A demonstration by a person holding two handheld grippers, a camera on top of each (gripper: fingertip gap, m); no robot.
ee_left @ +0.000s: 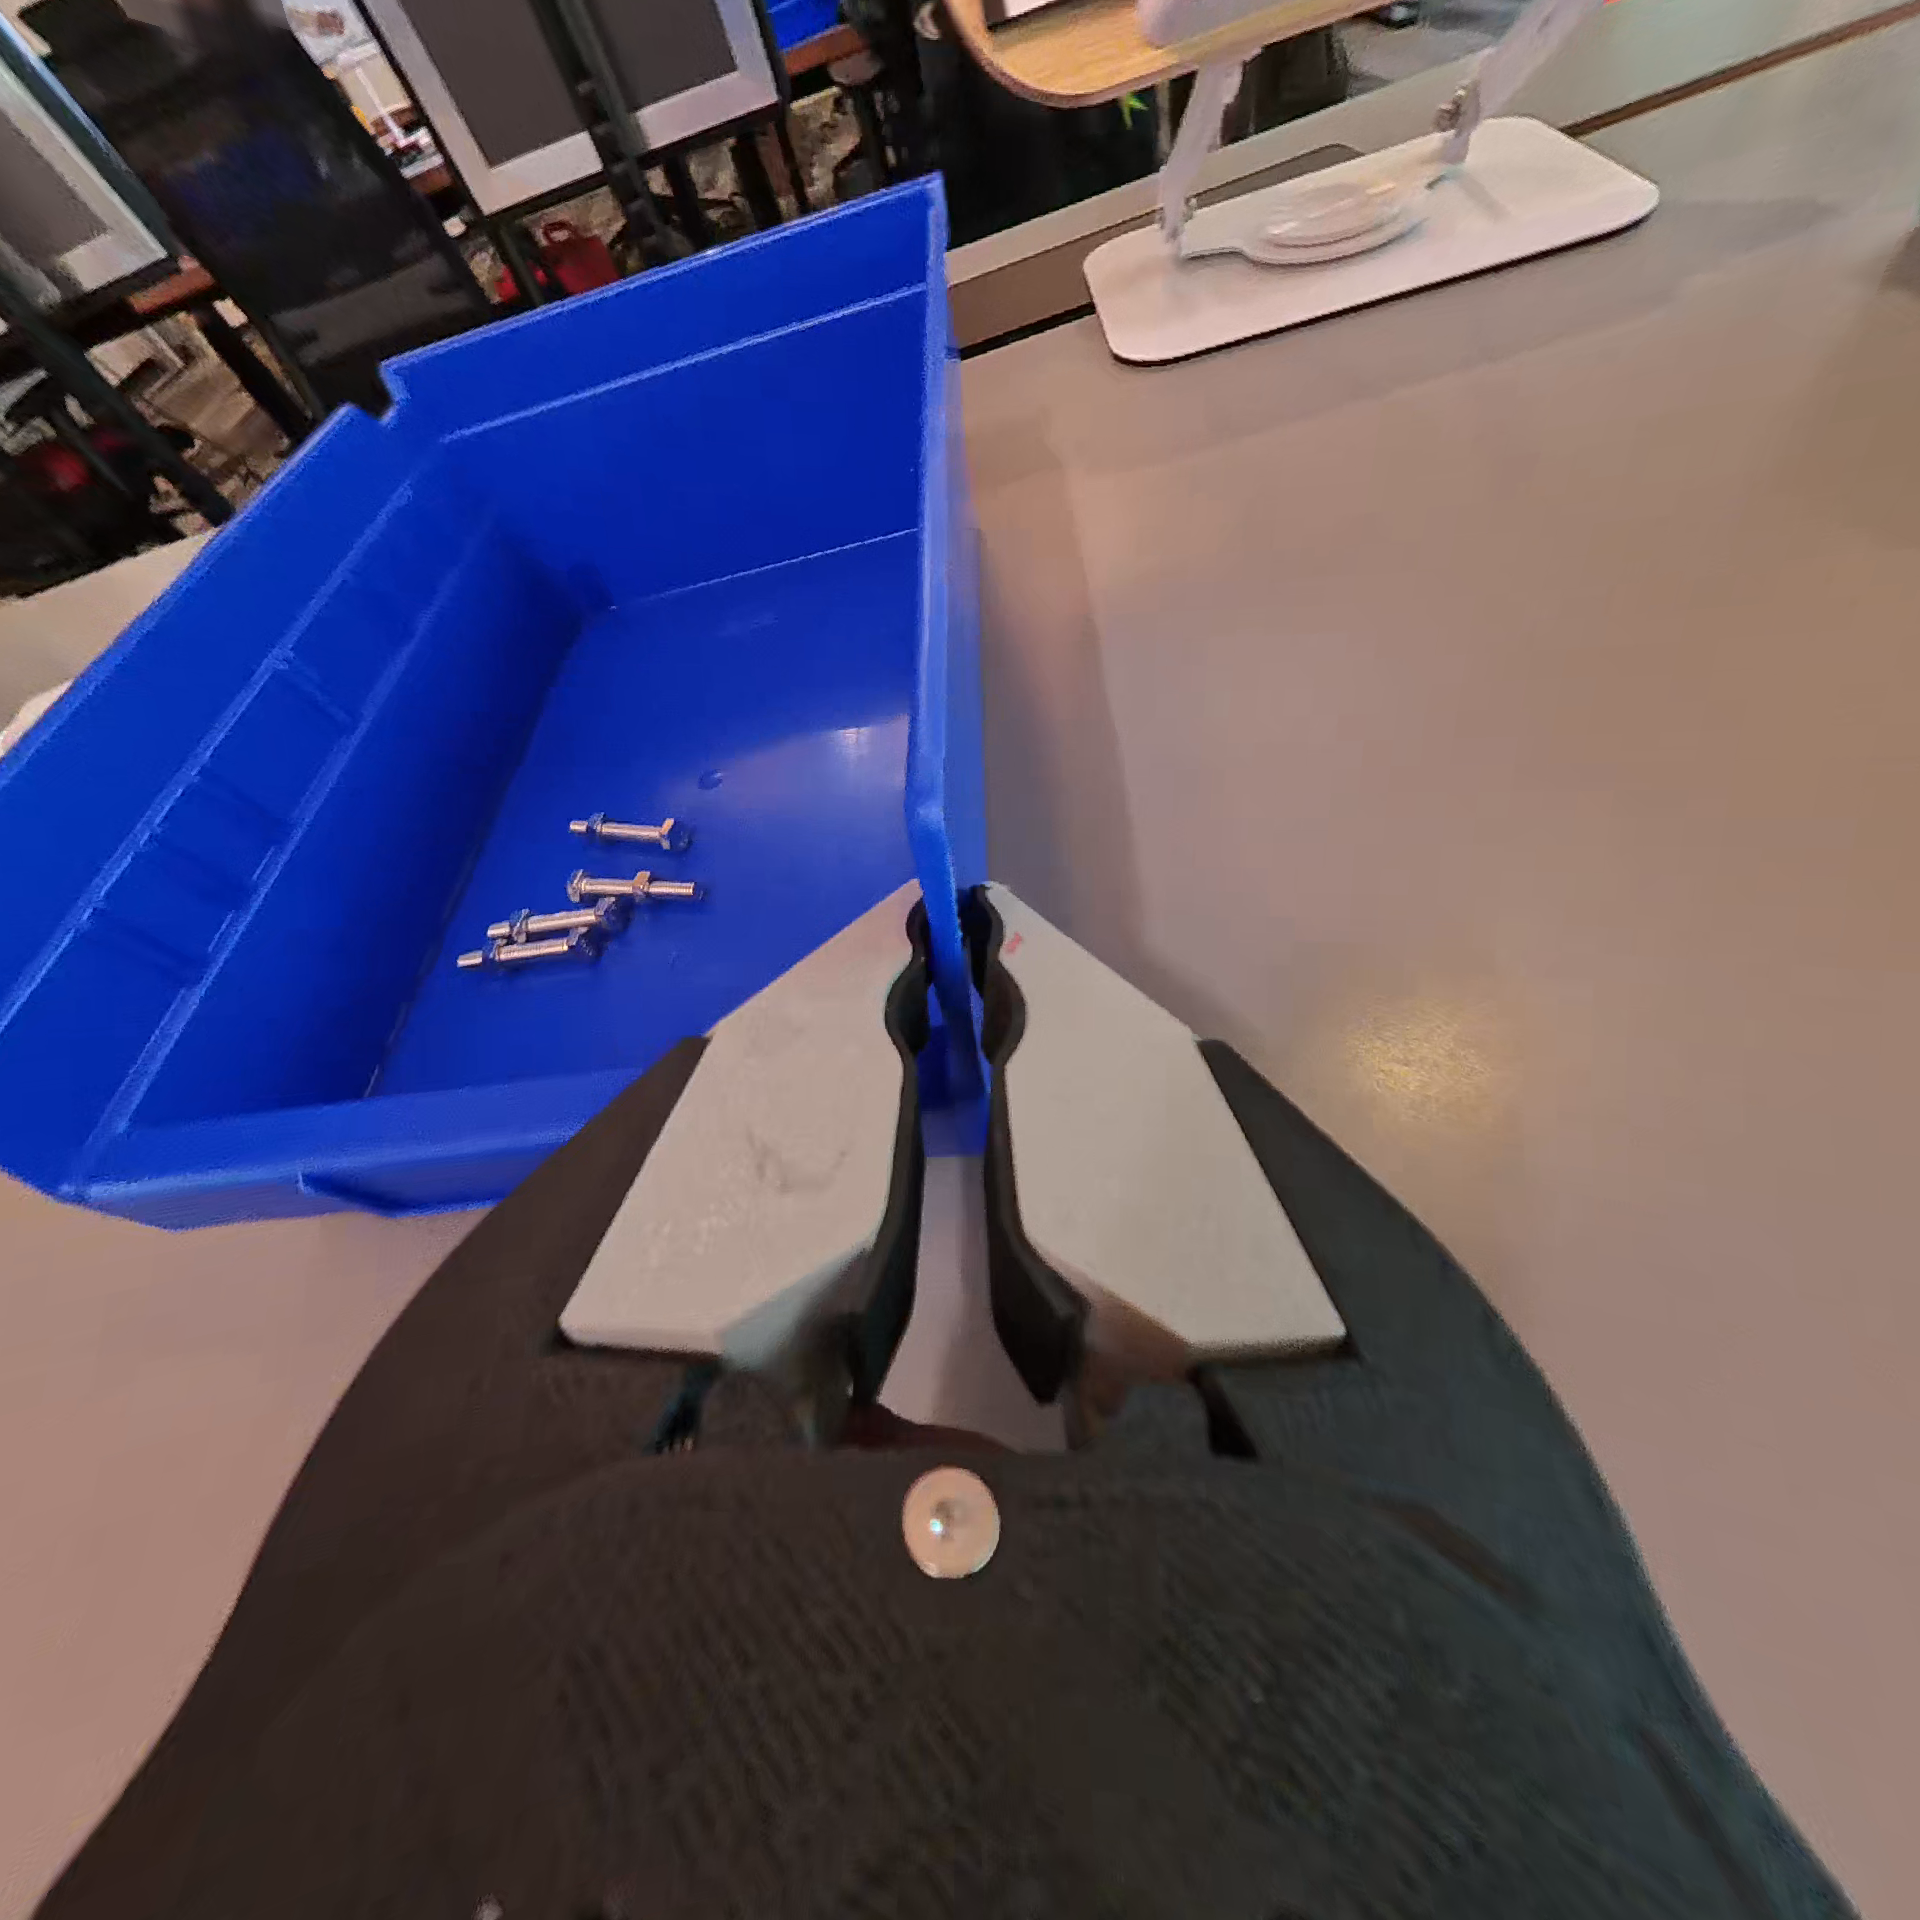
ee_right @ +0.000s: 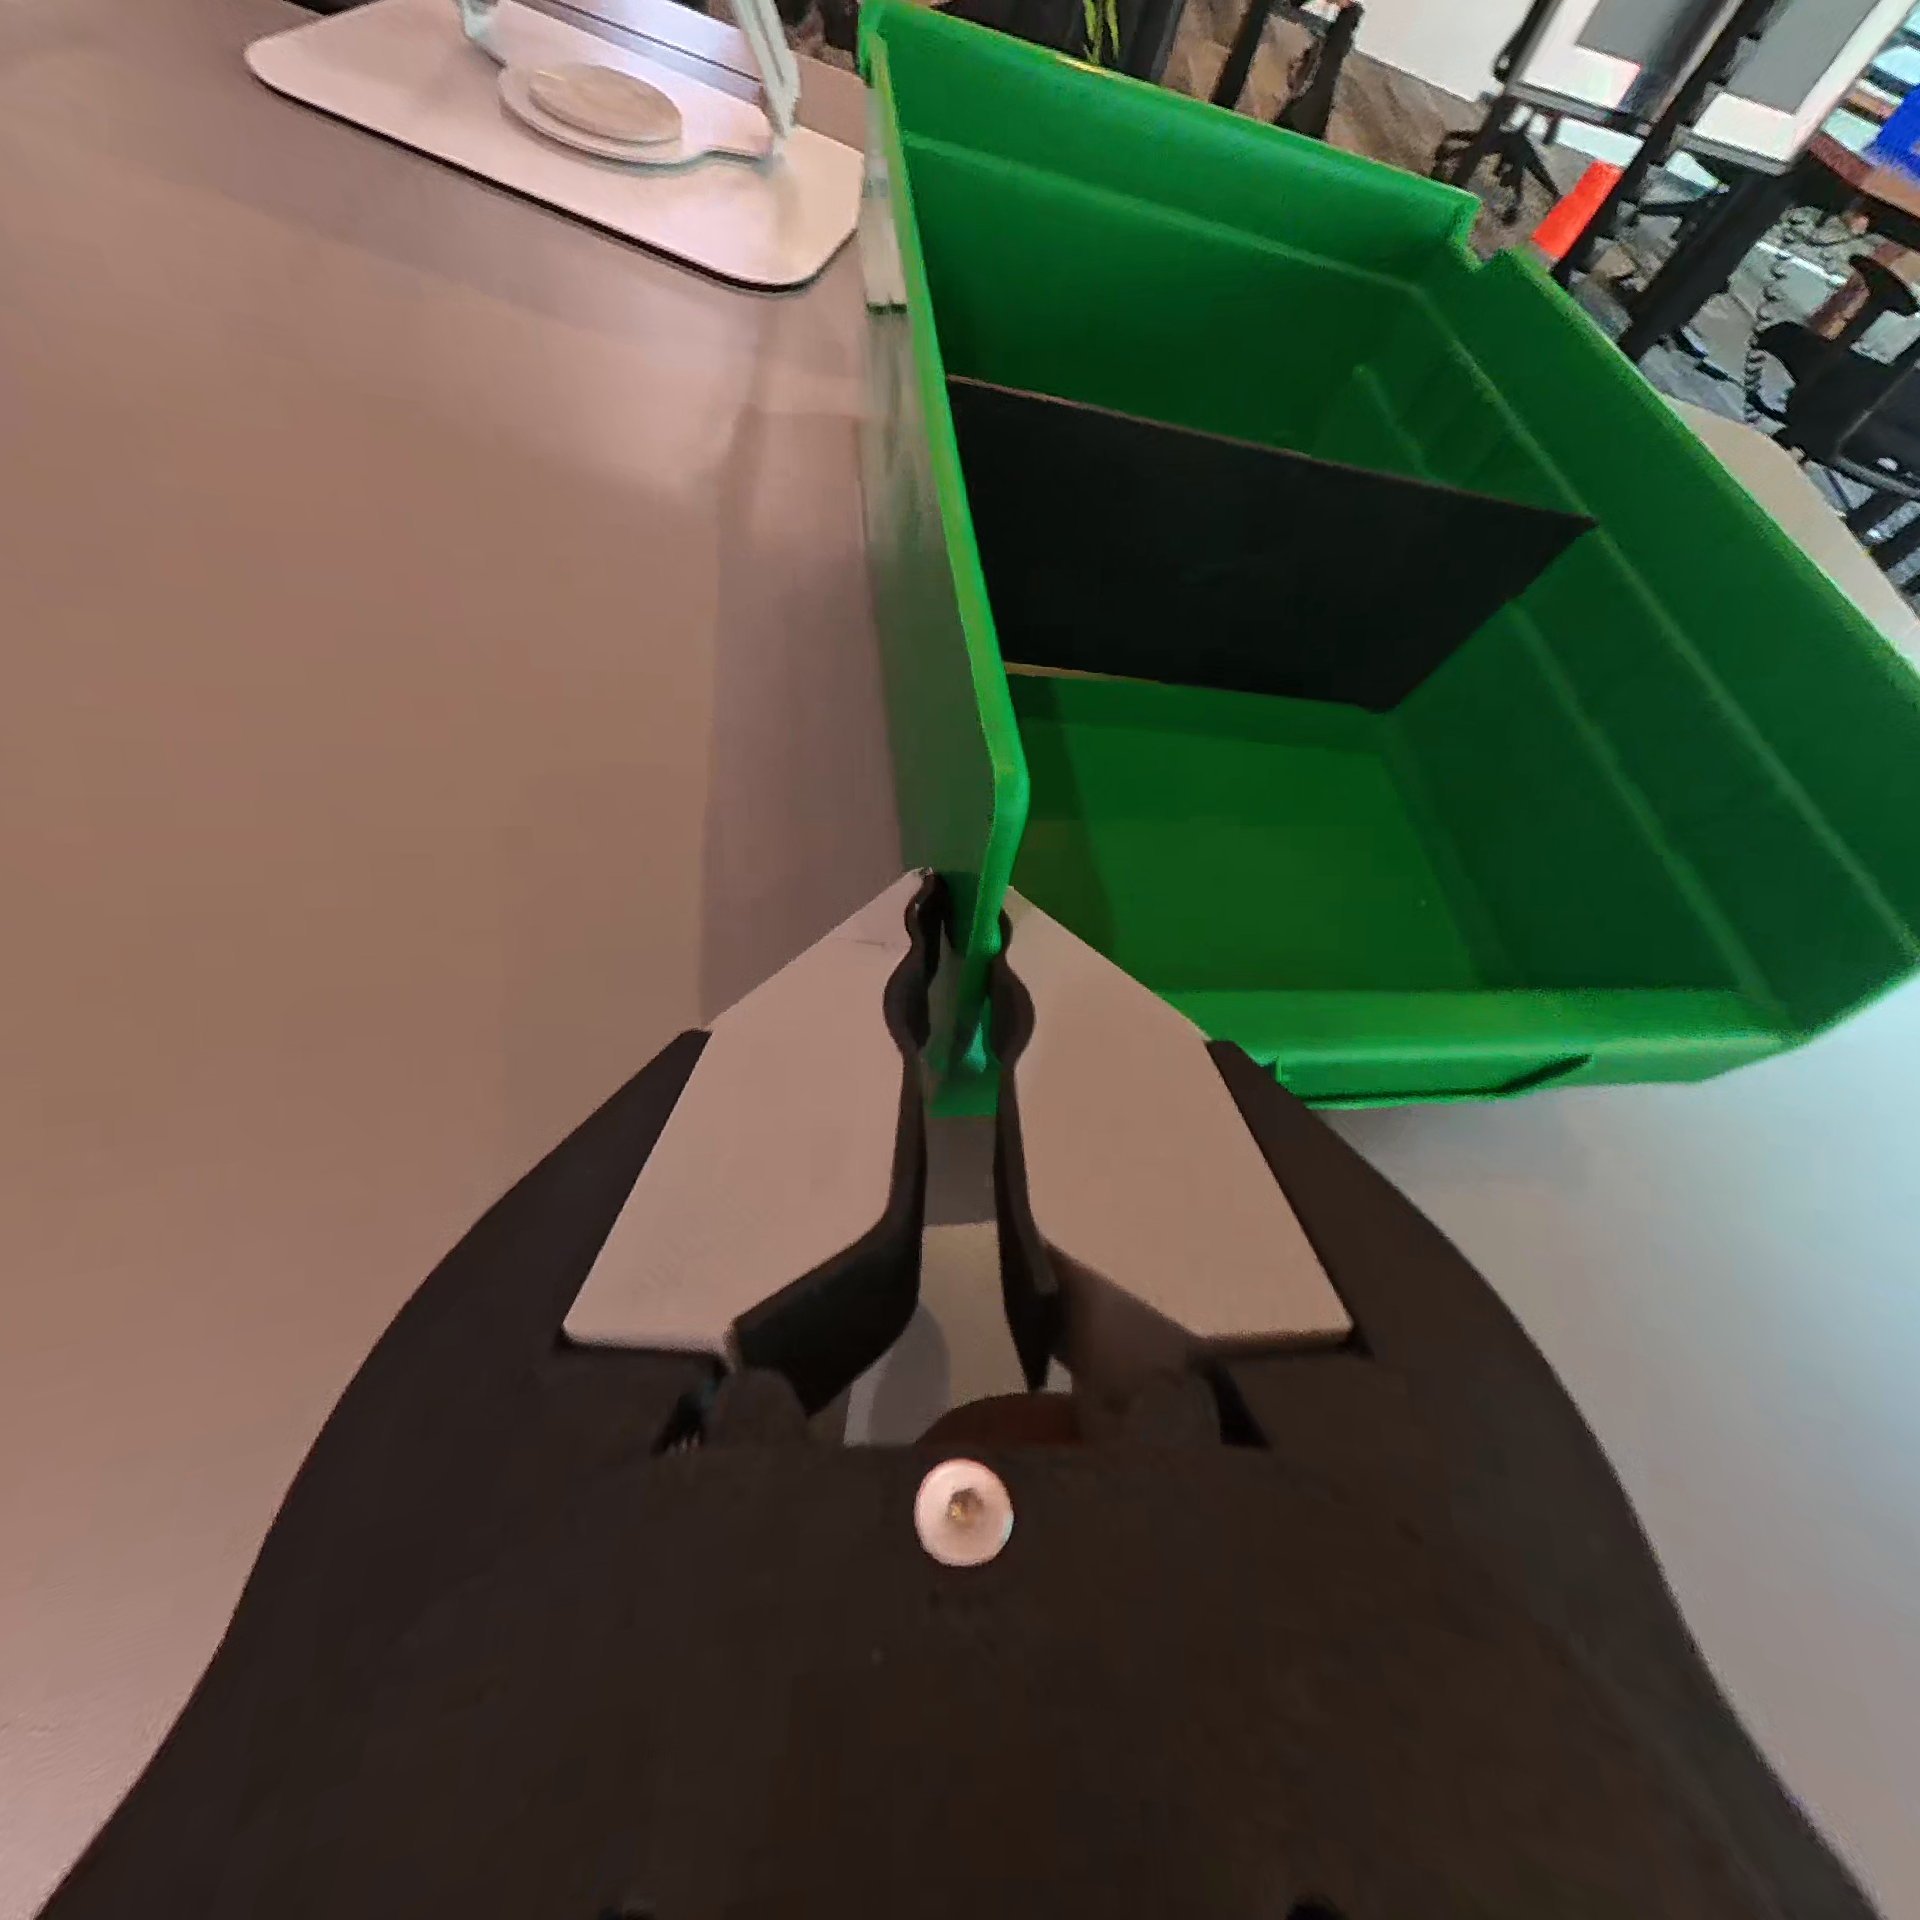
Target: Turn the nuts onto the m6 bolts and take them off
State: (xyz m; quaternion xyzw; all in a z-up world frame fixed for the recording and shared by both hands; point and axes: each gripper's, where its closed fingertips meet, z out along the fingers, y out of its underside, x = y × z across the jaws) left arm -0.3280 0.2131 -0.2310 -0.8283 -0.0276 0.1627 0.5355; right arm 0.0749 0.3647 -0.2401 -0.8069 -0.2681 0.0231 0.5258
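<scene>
A blue bin [ee_left: 665, 499] stands on the grey table, left of centre in the left wrist view. Several silver bolts with nuts on them [ee_left: 582, 904] lie on its floor. My left gripper [ee_left: 948, 925] is shut on the bin's near right wall, one finger inside and one outside. A green bin [ee_right: 1621, 582] with a black divider [ee_right: 1226, 551] stands at the right in the right wrist view; the compartment I can see holds nothing. My right gripper [ee_right: 961, 914] is shut on the green bin's near left wall.
A white flat stand base [ee_left: 1382, 249] with a clear holder sits at the back of the table; it also shows in the right wrist view [ee_right: 582, 145]. Shelving, framed boards and chairs stand beyond the table edge. About 45 centimetres separates my left fingertips from my right.
</scene>
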